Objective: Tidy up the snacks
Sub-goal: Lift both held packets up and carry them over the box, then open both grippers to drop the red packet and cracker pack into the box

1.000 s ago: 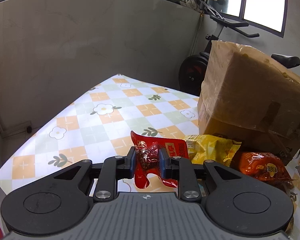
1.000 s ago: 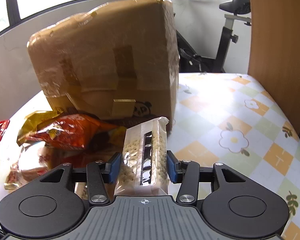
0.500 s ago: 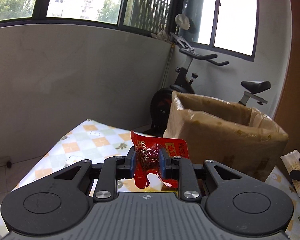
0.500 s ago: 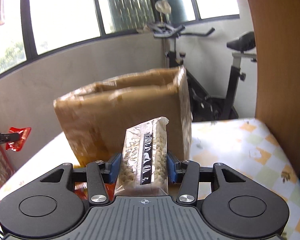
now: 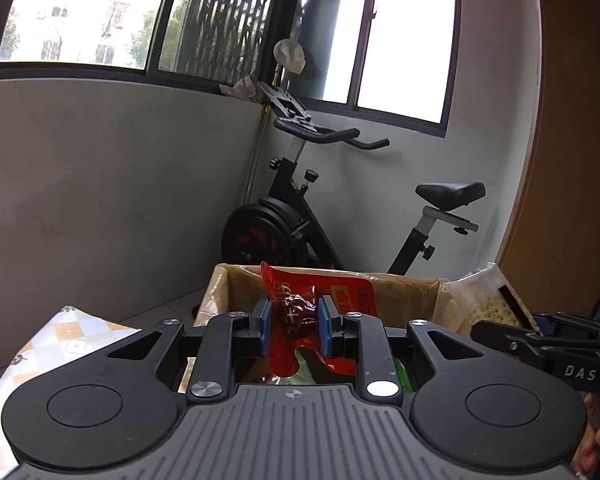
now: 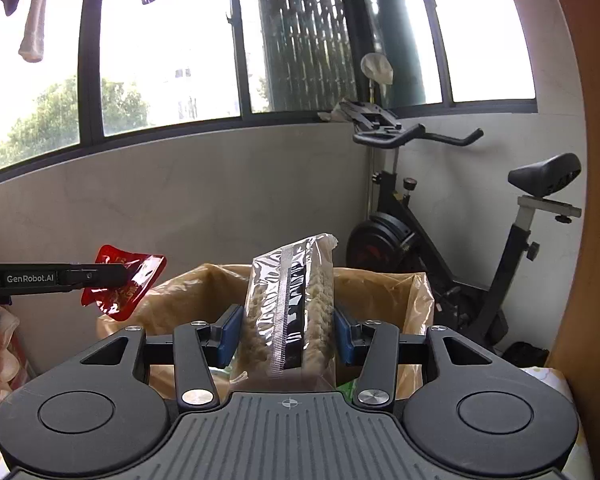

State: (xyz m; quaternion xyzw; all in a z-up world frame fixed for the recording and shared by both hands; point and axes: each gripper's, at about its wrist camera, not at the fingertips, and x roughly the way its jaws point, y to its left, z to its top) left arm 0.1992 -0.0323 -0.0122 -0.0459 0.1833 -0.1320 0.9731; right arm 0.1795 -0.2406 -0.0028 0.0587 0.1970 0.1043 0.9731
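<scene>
Left gripper fingers are clamped on a red snack packet, held above the open cardboard box. Right gripper fingers are clamped on a clear bag of pale snacks, also above the box opening. An exercise bike stands behind the box.

Left gripper raised, tilted slightly downward, blue pads pinched tight on red packet. Right gripper alongside at similar height, jaws part-way apart, clamped on clear noodle bag. Fingers at frame edge, probably right hand's.
</scene>
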